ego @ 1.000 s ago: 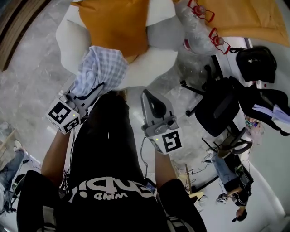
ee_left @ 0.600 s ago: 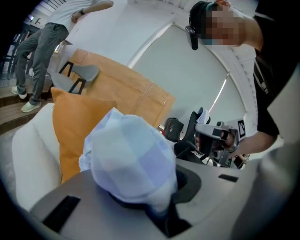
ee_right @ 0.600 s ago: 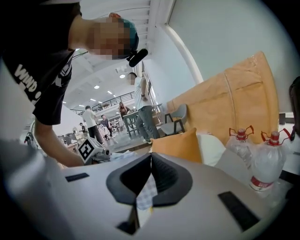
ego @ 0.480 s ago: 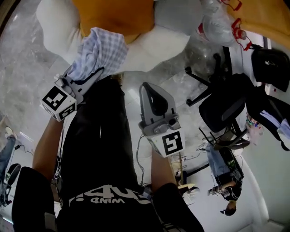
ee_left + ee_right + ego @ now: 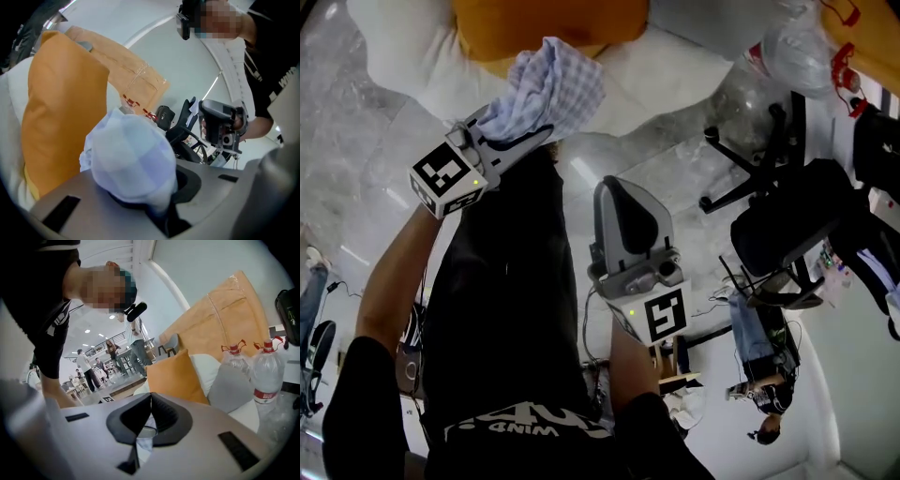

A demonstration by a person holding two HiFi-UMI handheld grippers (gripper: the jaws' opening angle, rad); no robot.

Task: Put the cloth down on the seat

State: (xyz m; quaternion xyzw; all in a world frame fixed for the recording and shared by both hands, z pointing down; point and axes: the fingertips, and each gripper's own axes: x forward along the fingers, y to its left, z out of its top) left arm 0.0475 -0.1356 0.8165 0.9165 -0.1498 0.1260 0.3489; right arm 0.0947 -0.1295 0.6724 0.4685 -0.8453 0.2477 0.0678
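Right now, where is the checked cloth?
Head view, upper left: the checked cloth is bunched in the jaws of the left gripper, over the edge of the white seat, beside the orange cushion.

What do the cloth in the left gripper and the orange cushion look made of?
Cloth: thin woven fabric, matte, probably cotton; blue-white check, soft crumpled folds. Orange cushion: matte textile cover over soft filling, judging by its smooth, puffed shape.
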